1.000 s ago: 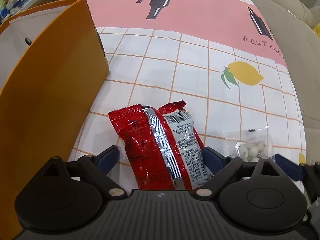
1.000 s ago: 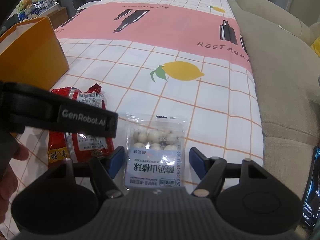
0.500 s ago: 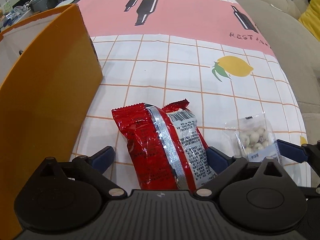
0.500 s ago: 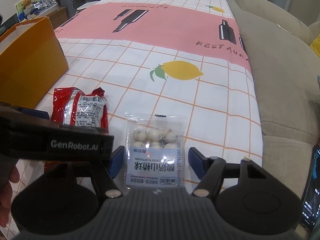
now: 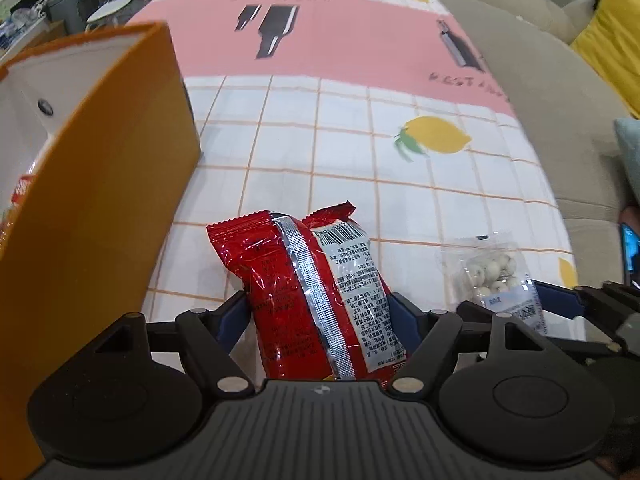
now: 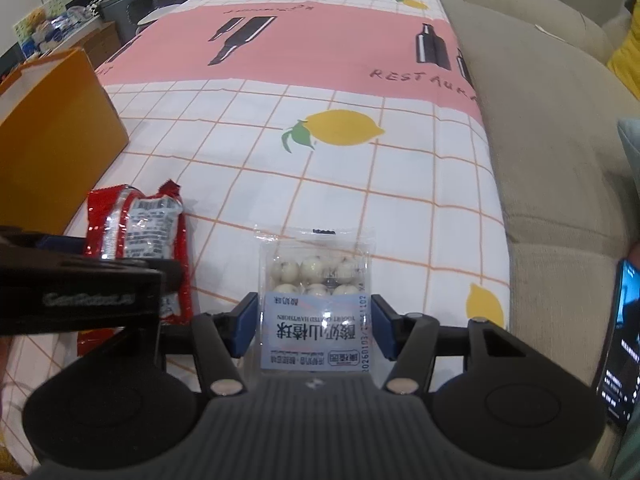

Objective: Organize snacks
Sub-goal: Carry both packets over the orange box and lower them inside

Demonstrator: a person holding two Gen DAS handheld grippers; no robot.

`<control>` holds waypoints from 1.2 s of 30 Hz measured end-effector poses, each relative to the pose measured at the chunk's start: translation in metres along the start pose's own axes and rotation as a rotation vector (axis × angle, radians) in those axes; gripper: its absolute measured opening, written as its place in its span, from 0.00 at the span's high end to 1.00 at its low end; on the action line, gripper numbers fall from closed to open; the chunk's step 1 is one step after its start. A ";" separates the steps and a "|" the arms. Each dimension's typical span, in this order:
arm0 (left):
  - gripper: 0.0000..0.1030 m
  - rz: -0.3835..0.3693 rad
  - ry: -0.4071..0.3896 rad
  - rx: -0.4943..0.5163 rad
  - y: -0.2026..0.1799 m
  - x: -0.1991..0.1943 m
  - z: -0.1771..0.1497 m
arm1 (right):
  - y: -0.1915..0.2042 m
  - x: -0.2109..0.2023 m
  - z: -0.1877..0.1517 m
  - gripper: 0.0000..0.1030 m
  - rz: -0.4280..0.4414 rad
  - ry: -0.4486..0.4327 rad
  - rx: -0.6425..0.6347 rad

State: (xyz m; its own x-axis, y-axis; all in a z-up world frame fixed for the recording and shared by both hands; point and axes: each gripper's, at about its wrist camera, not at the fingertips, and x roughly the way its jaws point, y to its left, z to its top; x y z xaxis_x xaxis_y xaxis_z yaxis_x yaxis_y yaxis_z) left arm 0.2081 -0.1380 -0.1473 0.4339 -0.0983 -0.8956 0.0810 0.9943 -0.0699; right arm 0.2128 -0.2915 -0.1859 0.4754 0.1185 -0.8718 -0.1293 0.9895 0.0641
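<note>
Here, through my left wrist camera, my left gripper [image 5: 320, 316] straddles the red snack packet [image 5: 308, 292], which lies seam-up on the checked tablecloth [image 5: 344, 148] near its near edge. My jaws have just been closing and their blue pads sit right against the packet's two sides; I cannot tell whether they press it yet. The orange box [image 5: 100, 200] stands open just beside the packet, at the cloth's left edge. The clear bag of white yogurt balls [image 5: 492, 276] lies toward the near right corner, with my right gripper [image 5: 532, 304] around it.

Through my right wrist camera, my right gripper [image 6: 312, 326] has the clear bag [image 6: 316, 300] between its pads; these jaws have just been closing too, and the pads meet the bag's side edges. The red packet [image 6: 140, 236] lies left of it, partly behind my left gripper's black body [image 6: 80, 292]. A beige sofa [image 6: 552, 120] runs along the cloth's right edge.
</note>
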 end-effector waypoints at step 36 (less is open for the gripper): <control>0.17 -0.060 -0.197 0.064 0.141 -0.168 0.025 | 0.138 -0.114 0.047 0.46 0.210 -0.277 -0.196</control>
State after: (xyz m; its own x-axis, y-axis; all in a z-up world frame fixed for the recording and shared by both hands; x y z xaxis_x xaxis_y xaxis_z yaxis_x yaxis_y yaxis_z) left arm 0.1689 0.0177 0.0045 0.5936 -0.1695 -0.7868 0.1657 0.9824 -0.0866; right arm 0.1816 -0.1648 -0.0546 0.6343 0.3605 -0.6839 -0.3990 0.9103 0.1098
